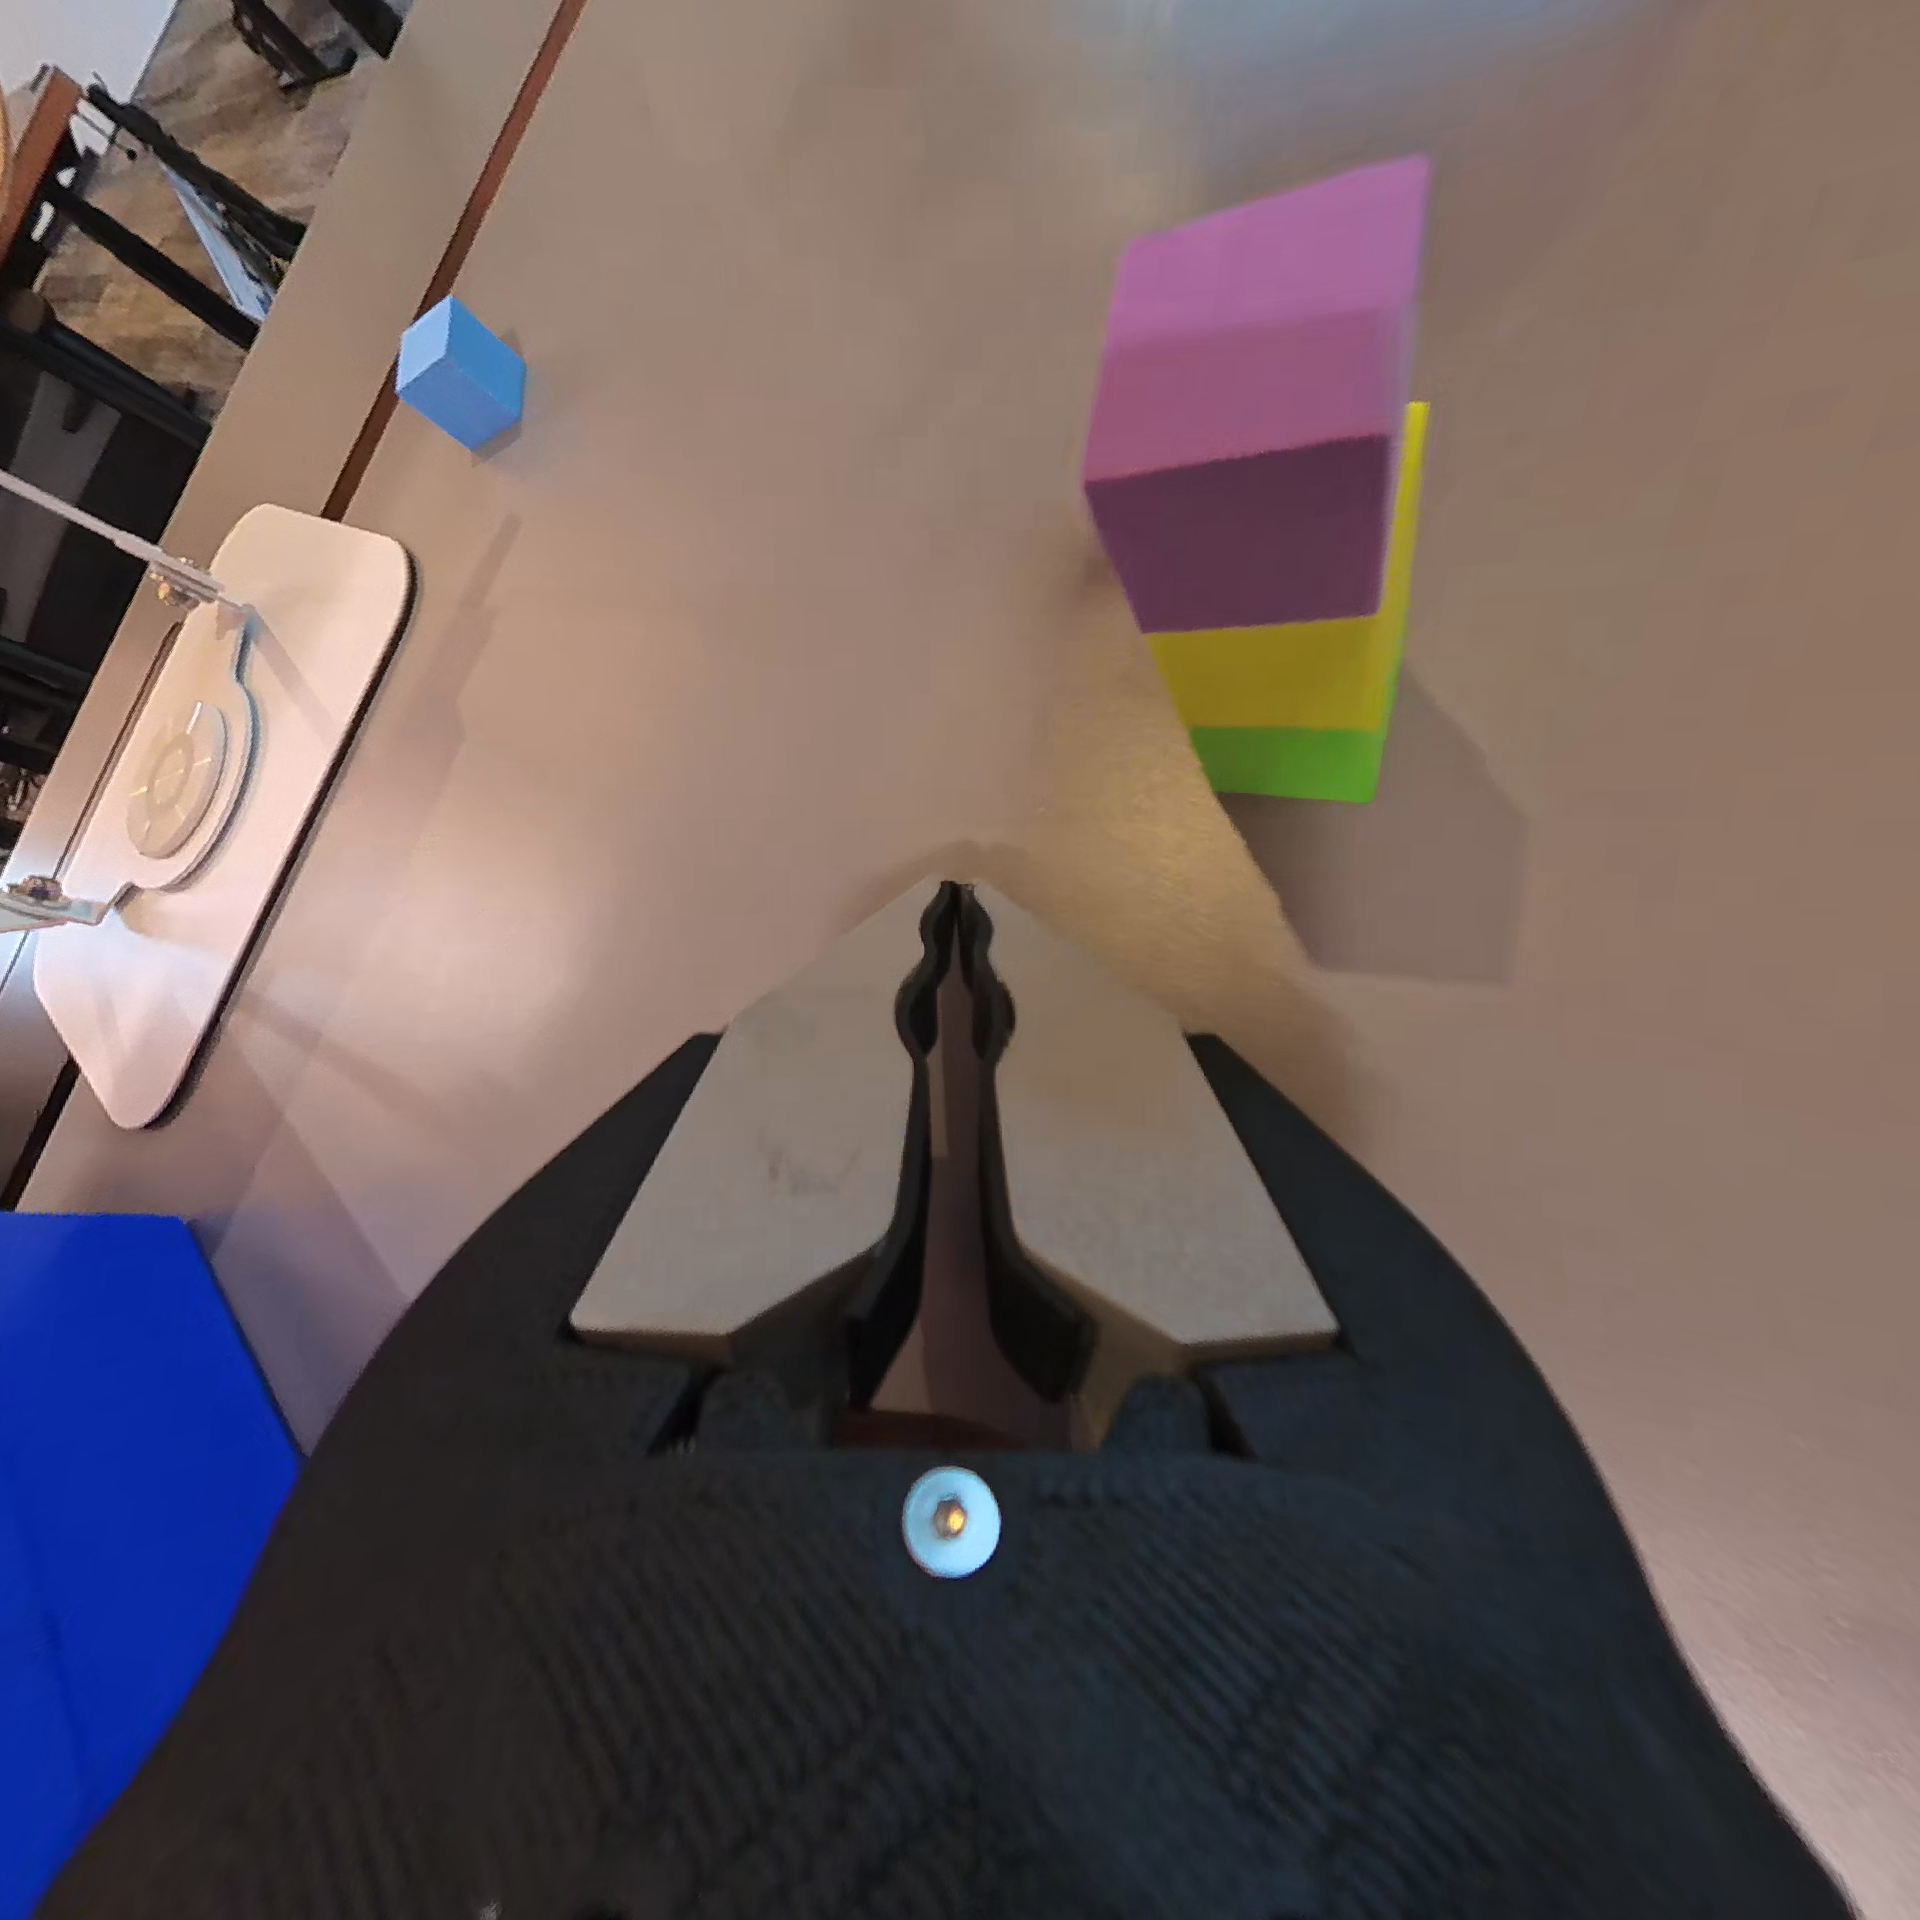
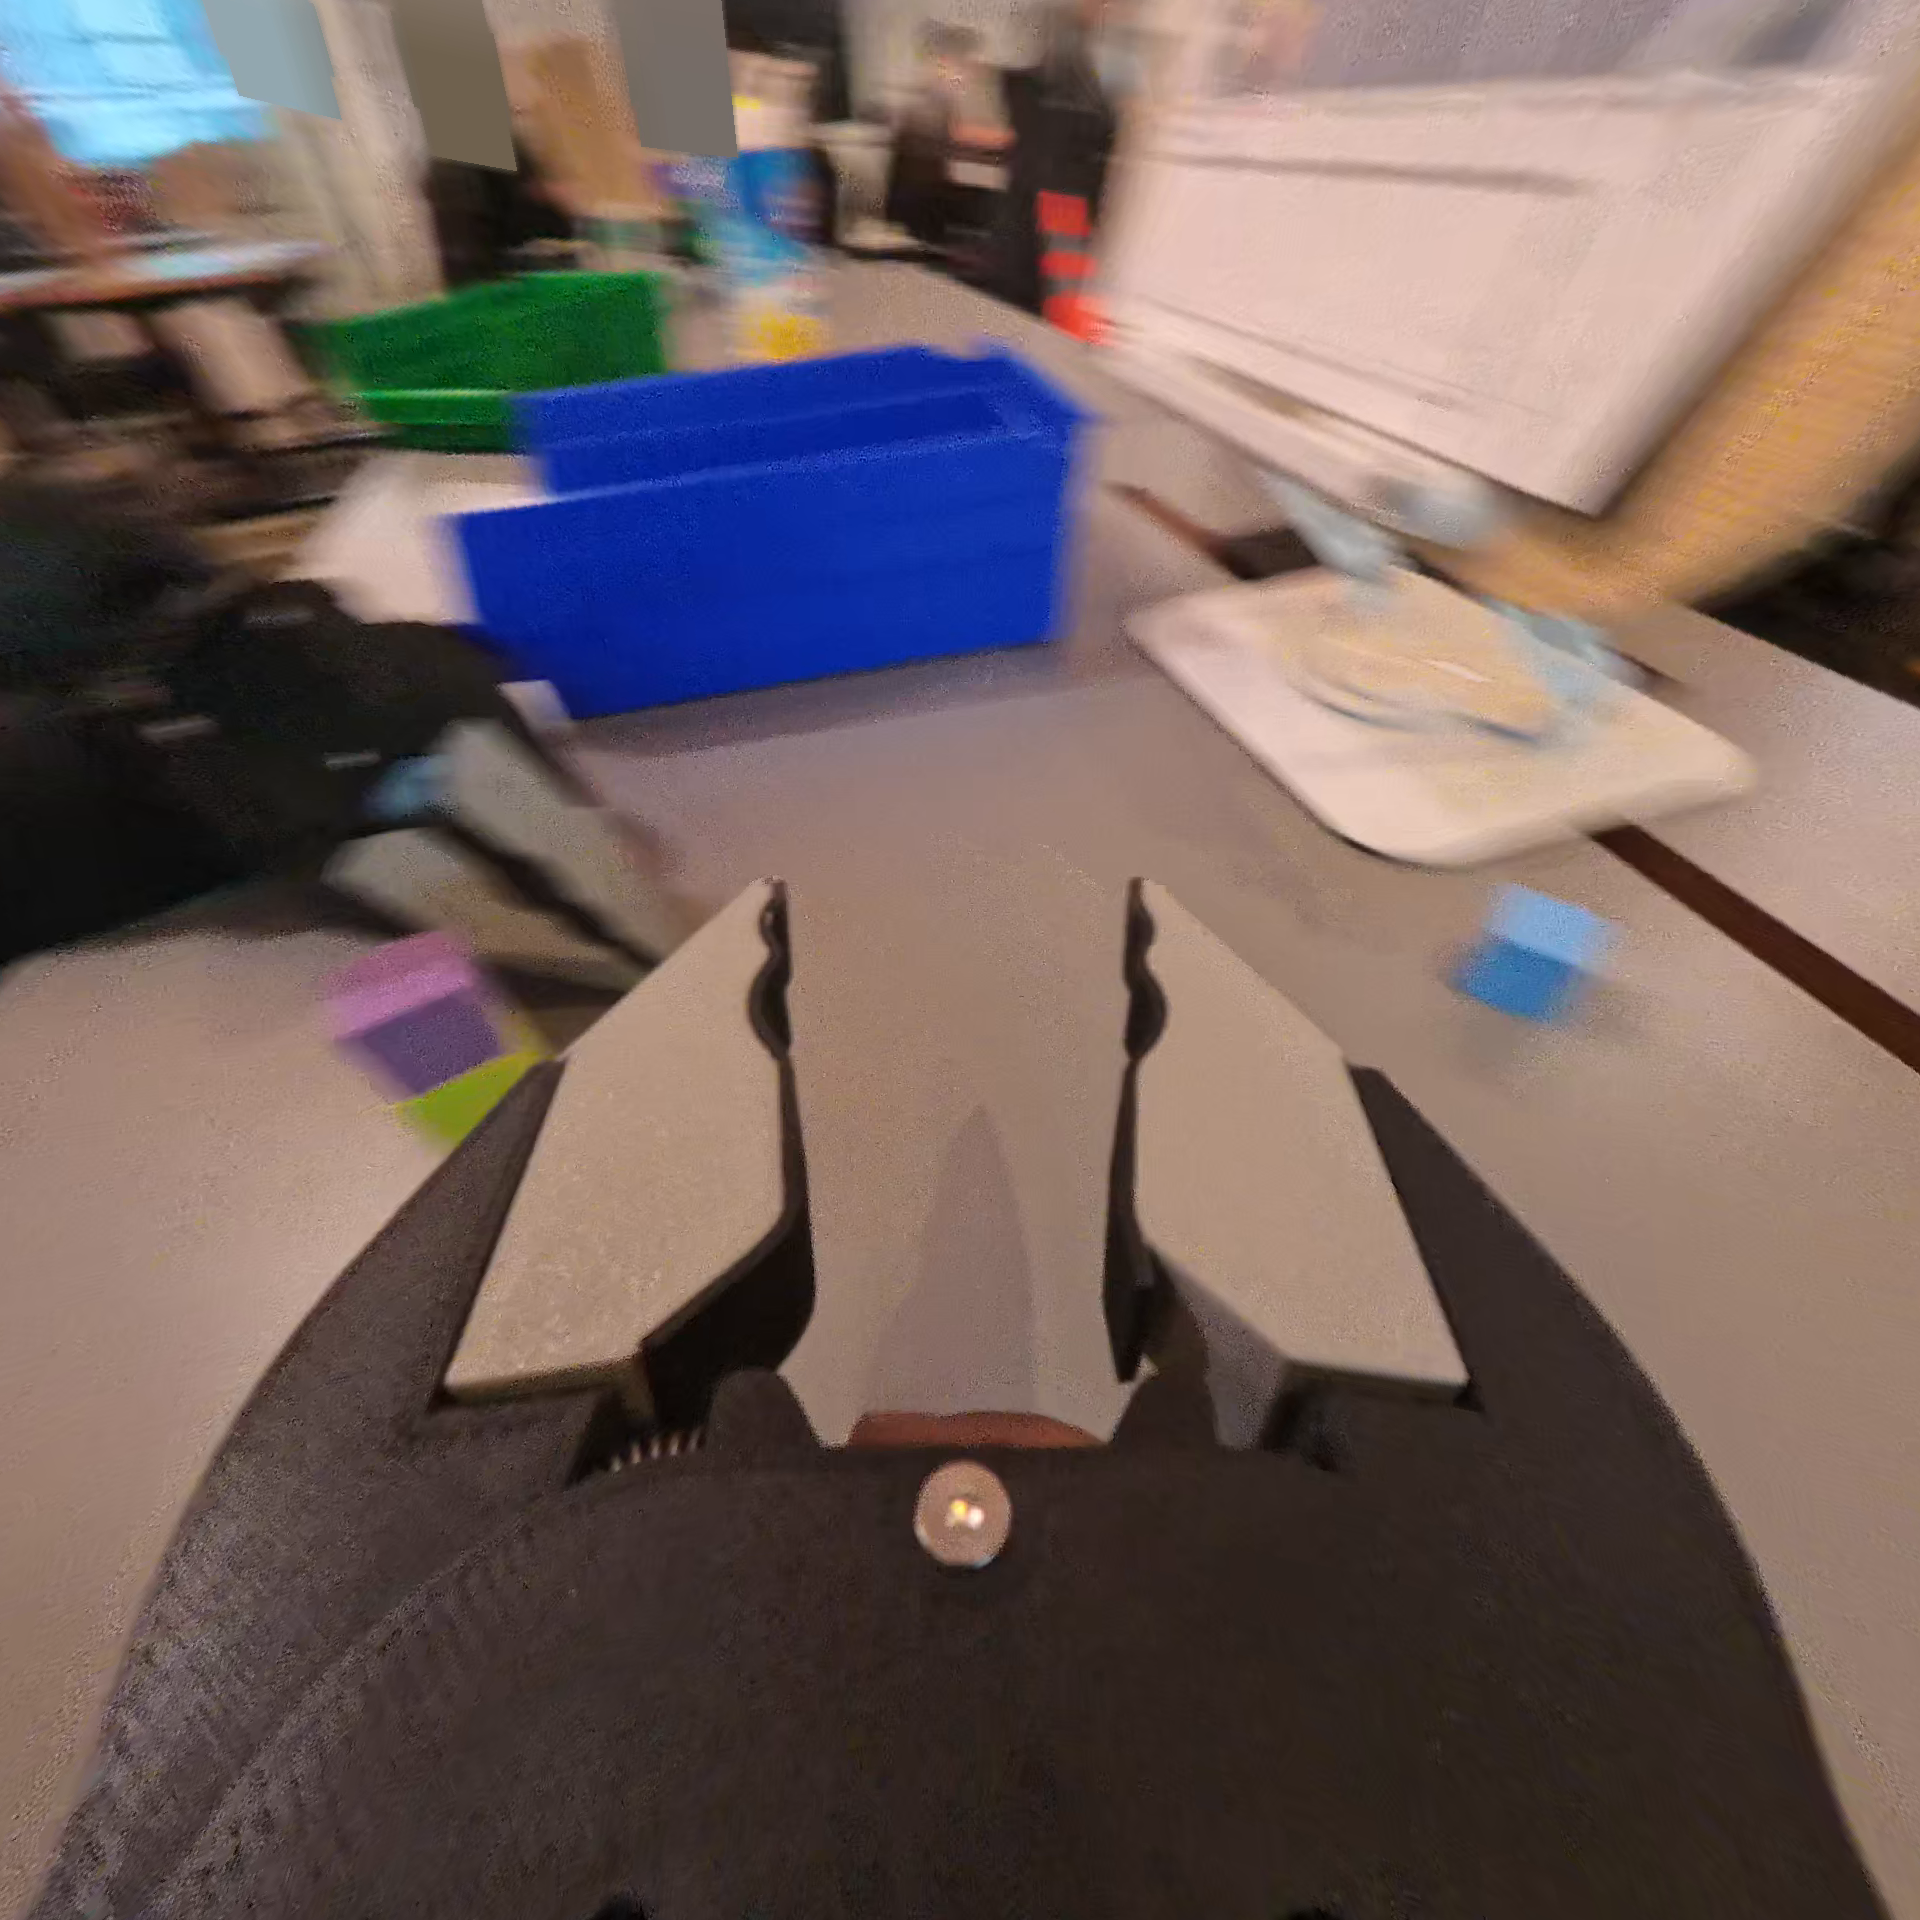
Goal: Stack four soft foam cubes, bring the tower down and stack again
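Observation:
A stack of three foam cubes stands on the table: purple (image 1: pixel 1252 405) on top, yellow (image 1: pixel 1288 670) under it, green (image 1: pixel 1294 764) at the bottom. My left gripper (image 1: pixel 956 891) is shut and empty, just left of and short of the stack. A light blue cube (image 1: pixel 460 371) lies apart near the table's far edge. In the blurred right wrist view my right gripper (image 2: pixel 954 904) is open and empty above the table, with the light blue cube (image 2: pixel 1527 961) ahead to its right and the purple cube (image 2: pixel 416 1003) and the green cube (image 2: pixel 462 1101) to its left.
A white board (image 1: pixel 223 810) with a clear fixture lies near the table's edge; it also shows in the right wrist view (image 2: pixel 1434 717). A blue bin (image 2: pixel 769 540) stands ahead, a green bin (image 2: pixel 499 343) behind it. The other gripper's dark body (image 2: pixel 239 707) is at left. One gripper's finger ends stand about 15 cm off the other's. The purple cube (image 2: pixel 416 1003) is about 9 cm from my right fingertips. The left camera catches it too, in the left wrist view (image 1: pixel 1231 228).

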{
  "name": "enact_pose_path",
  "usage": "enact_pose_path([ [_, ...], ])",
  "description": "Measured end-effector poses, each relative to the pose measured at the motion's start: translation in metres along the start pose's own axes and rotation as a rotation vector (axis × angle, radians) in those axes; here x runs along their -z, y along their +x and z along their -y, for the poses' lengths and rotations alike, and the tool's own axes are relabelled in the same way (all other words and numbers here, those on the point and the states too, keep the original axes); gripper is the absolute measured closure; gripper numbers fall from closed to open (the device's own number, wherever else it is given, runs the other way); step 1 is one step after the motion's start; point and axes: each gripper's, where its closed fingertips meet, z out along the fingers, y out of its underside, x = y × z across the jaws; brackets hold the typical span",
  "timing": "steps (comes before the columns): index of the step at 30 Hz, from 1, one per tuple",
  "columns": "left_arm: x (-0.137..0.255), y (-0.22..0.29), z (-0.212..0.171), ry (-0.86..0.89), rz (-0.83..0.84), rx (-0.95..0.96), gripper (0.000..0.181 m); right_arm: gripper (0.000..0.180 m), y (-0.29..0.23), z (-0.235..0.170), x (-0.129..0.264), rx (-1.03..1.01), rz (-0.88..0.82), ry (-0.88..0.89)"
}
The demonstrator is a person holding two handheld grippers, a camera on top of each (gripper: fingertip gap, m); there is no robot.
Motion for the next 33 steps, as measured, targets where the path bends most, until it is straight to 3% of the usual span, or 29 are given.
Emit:
enact_pose_path([
  [3, -0.001, -0.004, -0.002, -0.015, 0.015, 0.031, 0.181, 0.108, 0.063, -0.023, 0.016, -0.065, -0.296, -0.067],
  [5, 0.000, -0.007, -0.005, -0.024, 0.017, 0.063, 0.181, 0.110, 0.092, -0.038, 0.021, -0.058, -0.452, -0.130],
  [10, 0.002, -0.010, -0.009, -0.034, -0.042, 0.208, 0.181, 0.112, 0.130, -0.046, 0.002, -0.045, -0.605, -0.212],
  [19, 0.003, -0.010, -0.010, -0.032, -0.059, 0.233, 0.181, 0.113, 0.171, -0.063, -0.071, -0.087, -0.583, -0.442],
  [20, 0.003, -0.010, -0.010, -0.032, -0.059, 0.233, 0.181, 0.117, 0.171, -0.066, -0.077, -0.093, -0.560, -0.467],
  [21, 0.003, -0.010, -0.010, -0.032, -0.059, 0.232, 0.181, 0.135, 0.171, -0.068, -0.080, -0.097, -0.539, -0.481],
  [22, 0.003, -0.010, -0.010, -0.032, -0.058, 0.231, 0.181, 0.154, 0.171, -0.066, -0.082, -0.099, -0.525, -0.472],
  [29, 0.003, -0.010, -0.010, -0.031, -0.051, 0.211, 0.181, 0.154, 0.144, -0.049, -0.051, -0.024, -0.524, -0.311],
  [33, 0.003, -0.011, -0.011, -0.031, -0.042, 0.191, 0.181, 0.154, 0.096, -0.038, -0.034, 0.000, -0.353, -0.188],
])
